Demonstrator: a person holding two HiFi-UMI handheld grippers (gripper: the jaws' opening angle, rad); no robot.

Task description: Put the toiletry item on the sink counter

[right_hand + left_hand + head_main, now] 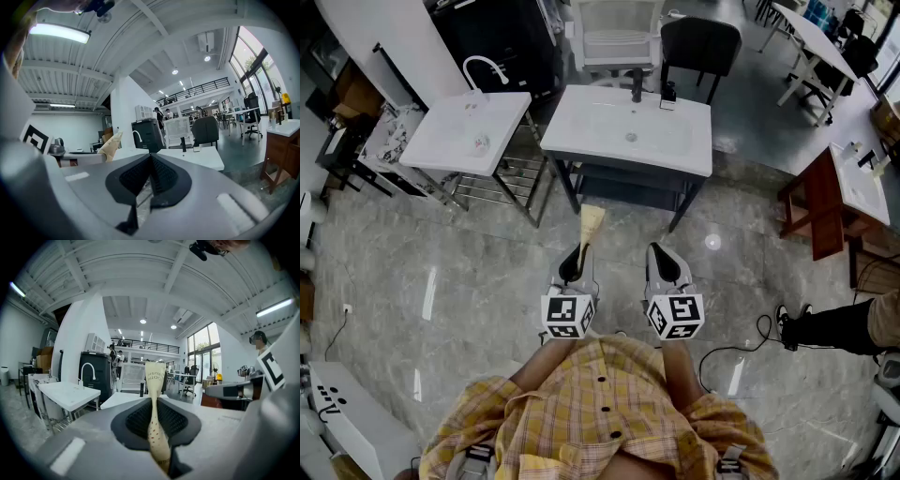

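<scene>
My left gripper (574, 263) is shut on a cream paper toothbrush packet (590, 227), which sticks up and forward from its jaws. In the left gripper view the packet (155, 399) stands pinched between the dark pads, its printed top flaring out. My right gripper (664, 262) is held beside it, jaws shut with nothing between them (149, 180). Both grippers hover over the floor, short of the white sink counter (628, 127) with its black faucet (637, 84). The packet (110, 146) also shows at the left of the right gripper view.
A second white sink (467, 131) with a white faucet (485, 67) stands left of the counter. A black chair (700, 47) and a white chair (616, 33) stand behind it. A wooden vanity (839, 197) is at right. A person's leg (830, 328) lies on the floor at right.
</scene>
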